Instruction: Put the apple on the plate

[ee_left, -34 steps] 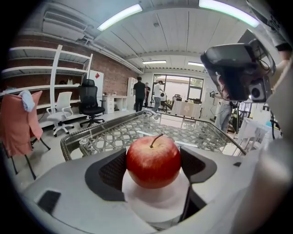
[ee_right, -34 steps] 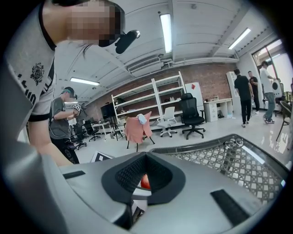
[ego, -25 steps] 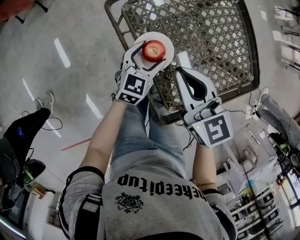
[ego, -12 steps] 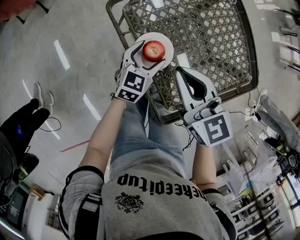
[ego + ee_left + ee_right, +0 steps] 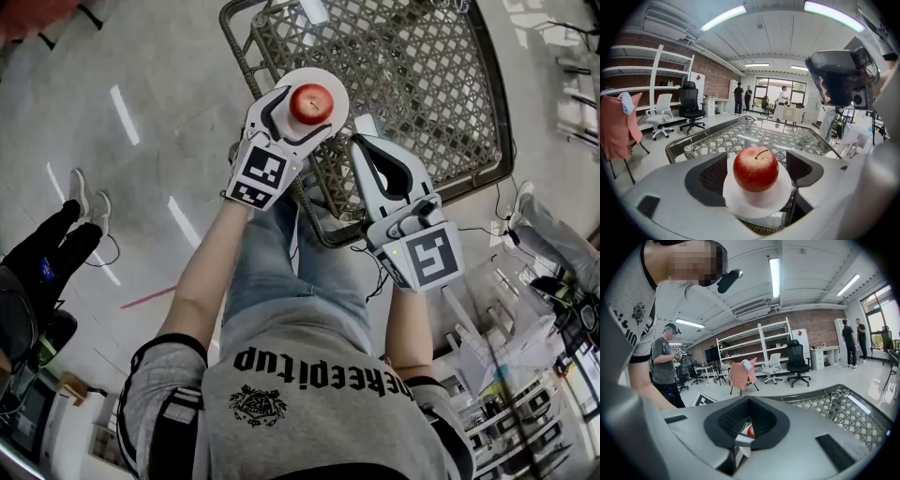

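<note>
Red apple on a white plate, over a lattice-patterned table.

At 12 o'clock in the head view, the apple point(image 5: 310, 103) is glossy red with paler speckling near the stem, and it sits on a plain white plate point(image 5: 339, 94). The table point(image 5: 422, 84) shows a grey-brown woven lattice of diamond openings and has a dark rim. The left gripper point(image 5: 300, 117), its jaws opening with the apple between them, and the right gripper point(image 5: 366, 145) at 2 o'clock are pale grey with black ribbed pads. Their cubes point(image 5: 261, 173) carry black-and-white square markers. At 6 o'clock the shirt point(image 5: 309, 403) is grey with black lettering. The jeans point(image 5: 281, 272) are blue, and the floor point(image 5: 141, 187) is grey with a thin red line point(image 5: 150, 292) at 8 o'clock.
</note>
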Demonstrator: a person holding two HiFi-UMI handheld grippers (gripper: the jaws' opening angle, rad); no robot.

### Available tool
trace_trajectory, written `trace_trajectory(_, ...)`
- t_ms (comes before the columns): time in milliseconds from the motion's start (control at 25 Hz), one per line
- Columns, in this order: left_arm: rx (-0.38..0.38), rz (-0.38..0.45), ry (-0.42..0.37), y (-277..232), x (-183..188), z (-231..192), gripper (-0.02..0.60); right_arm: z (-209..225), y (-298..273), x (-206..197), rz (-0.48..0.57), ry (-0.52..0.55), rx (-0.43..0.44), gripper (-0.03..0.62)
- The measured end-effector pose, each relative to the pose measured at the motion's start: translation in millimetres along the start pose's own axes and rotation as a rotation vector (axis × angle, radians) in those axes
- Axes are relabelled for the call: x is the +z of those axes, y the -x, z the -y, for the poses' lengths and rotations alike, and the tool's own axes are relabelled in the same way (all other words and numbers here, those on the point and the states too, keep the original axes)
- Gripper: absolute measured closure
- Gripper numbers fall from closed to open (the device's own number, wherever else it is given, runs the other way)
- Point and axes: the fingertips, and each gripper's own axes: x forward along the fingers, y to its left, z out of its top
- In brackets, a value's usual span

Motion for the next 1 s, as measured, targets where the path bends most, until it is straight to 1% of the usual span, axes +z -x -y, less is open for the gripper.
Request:
trace_trajectory(80, -0.008, 0.006, -0.002, 6, 5, -2, 0.169, -1, -3, 1, -0.01, 0.008, 0.003, 0.592)
trace_trajectory(120, -0.01, 0.008, -0.004, 7, 6, -5, 0.181, -1, -6, 1, -0.012, 0.009, 0.001, 0.592)
trace_trajectory(280, -0.01, 0.023, -0.037, 17, 21, -19, 0.27, -2, -20, 16, 0.023, 0.004, -0.015, 0.592)
trace_trajectory(440, -0.007, 0.06, -0.042, 42, 39, -15, 0.348, -20, -16, 27, 0.05, 0.021, -0.015, 0.592)
trace_trajectory(480, 0.0, 0.075, -0.045, 51, 43, -12, 0.384, -26, -13, 28, 0.054, 0.025, -0.014, 0.592)
trace_trajectory(560, 0.01, 0.11, -0.051, 66, 52, -5, 0.509, -35, -6, 29, 0.062, 0.029, -0.013, 0.592)
trace_trajectory(600, 0.01, 0.127, -0.051, 73, 57, -2, 0.526, -37, -2, 30, 0.067, 0.03, -0.013, 0.592)
trace_trajectory(800, -0.004, 0.188, -0.064, 97, 88, 11, 0.56, -46, 9, 42, 0.089, 0.043, -0.018, 0.592)
trace_trajectory(1000, -0.039, 0.238, -0.065, 120, 113, 24, 0.561, -56, 14, 49, 0.11, 0.053, -0.027, 0.592)
